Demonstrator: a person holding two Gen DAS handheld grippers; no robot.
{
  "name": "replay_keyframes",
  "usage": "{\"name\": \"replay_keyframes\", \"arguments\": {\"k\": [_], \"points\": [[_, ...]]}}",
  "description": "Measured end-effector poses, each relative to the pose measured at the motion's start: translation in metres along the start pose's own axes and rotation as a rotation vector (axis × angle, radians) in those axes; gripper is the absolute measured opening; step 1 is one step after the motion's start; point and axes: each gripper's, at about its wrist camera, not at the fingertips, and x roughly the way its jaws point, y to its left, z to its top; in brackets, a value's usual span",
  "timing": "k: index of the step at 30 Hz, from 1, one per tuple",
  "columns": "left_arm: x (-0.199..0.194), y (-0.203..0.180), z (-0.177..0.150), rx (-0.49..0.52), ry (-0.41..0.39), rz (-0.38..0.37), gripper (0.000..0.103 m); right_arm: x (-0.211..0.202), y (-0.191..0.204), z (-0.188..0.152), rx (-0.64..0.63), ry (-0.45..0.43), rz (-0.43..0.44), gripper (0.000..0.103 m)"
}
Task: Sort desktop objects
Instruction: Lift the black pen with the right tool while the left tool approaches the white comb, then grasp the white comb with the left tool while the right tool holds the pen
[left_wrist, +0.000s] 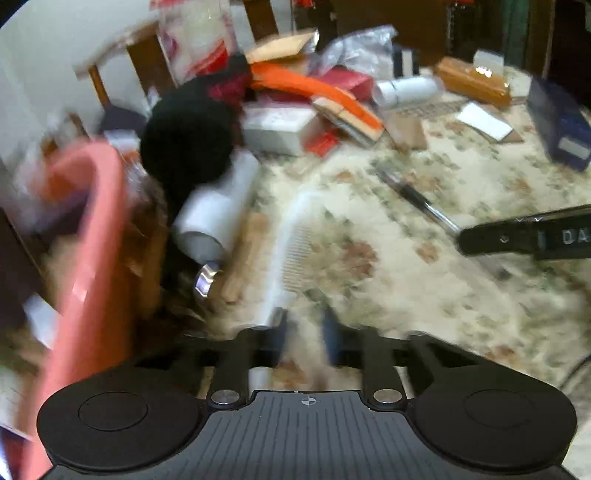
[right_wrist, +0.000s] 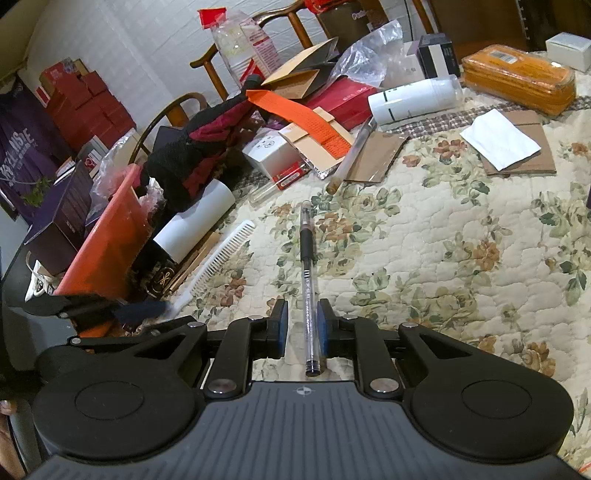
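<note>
The pen (right_wrist: 307, 280) lies on the floral quilt (right_wrist: 424, 258), pointing toward twelve o'clock in my right wrist view, its clear barrel running back between the blue pads (right_wrist: 323, 328) of my right gripper (right_wrist: 302, 326). The jaws stand slightly apart: the right pad sits against the barrel, the left pad stands clear of it, so the pen is between them but not clamped.

At ten o'clock from the pen lies the white comb (right_wrist: 218, 258), teeth toward the pen. My left gripper (left_wrist: 306, 332) is at the comb's handle end; that view is blurred, and the comb's (left_wrist: 291, 251) handle runs past the inner side of the left finger. The jaws look narrowly apart, though I cannot tell whether they grip it.

Farther toward nine o'clock stand a white cylinder (right_wrist: 195, 225) and a salmon-pink basket (right_wrist: 107, 243). At eleven o'clock a black-and-red cloth (right_wrist: 199, 147) is heaped beside an orange strip (right_wrist: 303, 118). Toward one o'clock lie a white bottle (right_wrist: 413, 98) on its side, an orange package (right_wrist: 517, 79) and a white paper (right_wrist: 498, 142) on cardboard.
</note>
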Motion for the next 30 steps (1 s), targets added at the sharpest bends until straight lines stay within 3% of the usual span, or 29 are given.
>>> {"name": "replay_keyframes", "arguments": {"k": [4, 7, 9, 10, 11, 12, 18, 23, 24, 25, 27, 30], "points": [[-0.007, -0.012, -0.009, -0.016, -0.022, 0.038, 0.0, 0.0, 0.0, 0.0, 0.004, -0.003, 0.006, 0.022], [-0.017, -0.012, -0.007, -0.029, -0.004, -0.026, 0.0, -0.001, -0.001, 0.0, 0.005, -0.005, 0.013, 0.026], [-0.022, -0.018, -0.001, 0.036, -0.037, 0.056, 0.0, -0.001, -0.001, 0.0, 0.005, -0.004, 0.013, 0.026], [-0.025, -0.022, 0.002, 0.08, -0.052, 0.104, 0.018, -0.001, -0.001, 0.0, 0.004, -0.004, 0.013, 0.026], [-0.026, -0.023, 0.005, 0.109, -0.055, 0.123, 0.024, -0.001, -0.001, 0.0, 0.006, -0.004, 0.014, 0.026], [-0.025, -0.022, 0.008, 0.119, -0.041, 0.132, 0.036, -0.001, -0.001, 0.0, 0.006, -0.004, 0.015, 0.027], [0.003, -0.002, 0.017, 0.063, 0.086, 0.171, 0.035, -0.002, -0.002, 0.001, 0.015, -0.009, 0.019, 0.028], [0.011, 0.003, 0.018, 0.059, 0.073, 0.151, 0.039, -0.002, -0.002, 0.001, 0.016, -0.009, 0.022, 0.029], [0.011, 0.002, 0.018, 0.065, 0.069, 0.158, 0.036, -0.002, -0.002, 0.001, 0.016, -0.008, 0.021, 0.029], [0.011, 0.0, 0.017, 0.07, 0.075, 0.152, 0.022, -0.002, -0.002, 0.001, 0.016, -0.008, 0.021, 0.029], [0.01, 0.0, 0.015, 0.065, 0.079, 0.125, 0.019, -0.002, -0.003, 0.001, 0.021, -0.009, 0.023, 0.029], [0.008, -0.009, 0.012, 0.081, 0.076, 0.149, 0.017, -0.002, -0.003, 0.001, 0.027, -0.011, 0.025, 0.029]]}}
